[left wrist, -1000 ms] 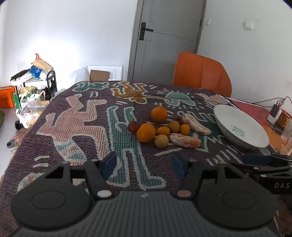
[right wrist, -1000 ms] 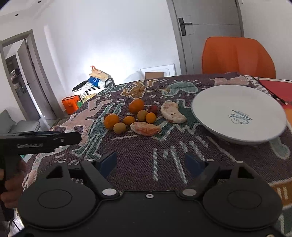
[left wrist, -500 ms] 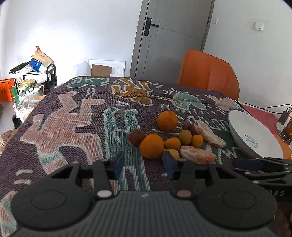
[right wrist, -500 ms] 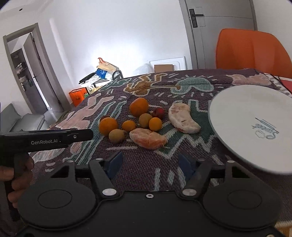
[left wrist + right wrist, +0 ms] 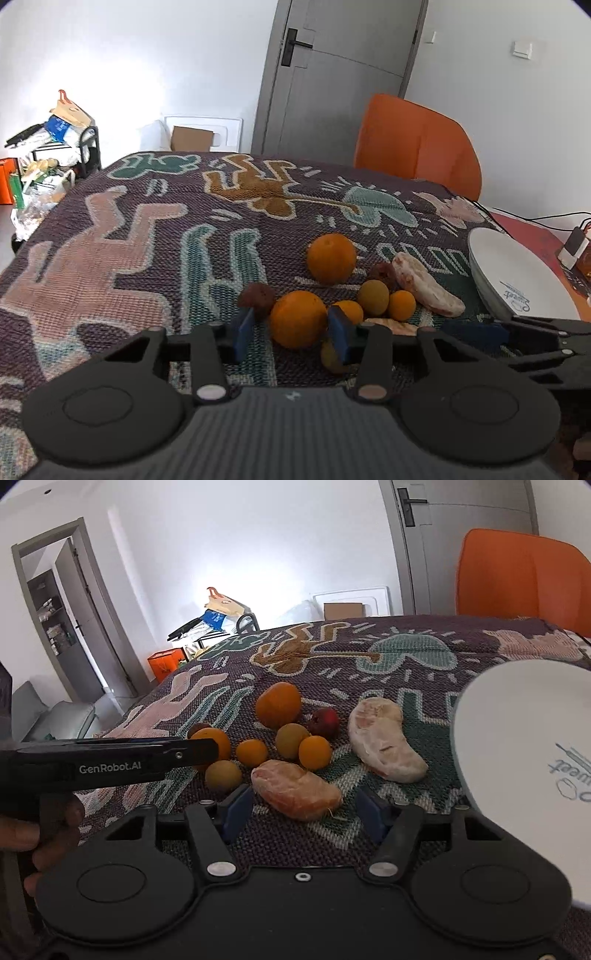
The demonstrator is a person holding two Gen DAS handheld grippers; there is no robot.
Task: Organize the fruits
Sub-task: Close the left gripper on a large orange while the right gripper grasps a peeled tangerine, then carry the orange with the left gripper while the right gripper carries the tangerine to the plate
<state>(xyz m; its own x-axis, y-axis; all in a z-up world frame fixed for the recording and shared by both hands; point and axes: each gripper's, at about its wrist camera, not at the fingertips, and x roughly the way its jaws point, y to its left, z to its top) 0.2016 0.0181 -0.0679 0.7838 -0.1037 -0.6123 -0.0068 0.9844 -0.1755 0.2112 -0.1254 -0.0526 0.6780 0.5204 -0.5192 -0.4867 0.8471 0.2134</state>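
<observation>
Yellow-green fruit (image 5: 330, 356) half hidden behind left claw (image 5: 291, 334).

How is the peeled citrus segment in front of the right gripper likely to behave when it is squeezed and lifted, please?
The peeled segment looks soft and membrane-covered, so it would probably dent or tear under firm pads. Its flattish underside lies on the woven cloth, so it seems unlikely to roll, unlike the round orange.

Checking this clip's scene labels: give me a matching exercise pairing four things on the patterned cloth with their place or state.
Things:
1. large round orange
2. peeled pinkish citrus segment
3. white ceramic plate
4. dark red small fruit

Places or states:
A. bare, nothing on it
B. between the closing left hand-held gripper fingers
C. between the closing right hand-held gripper fingers
D. behind the small fruits, beside the farther orange

Pairs: 1-B, 2-C, 3-A, 4-D
</observation>
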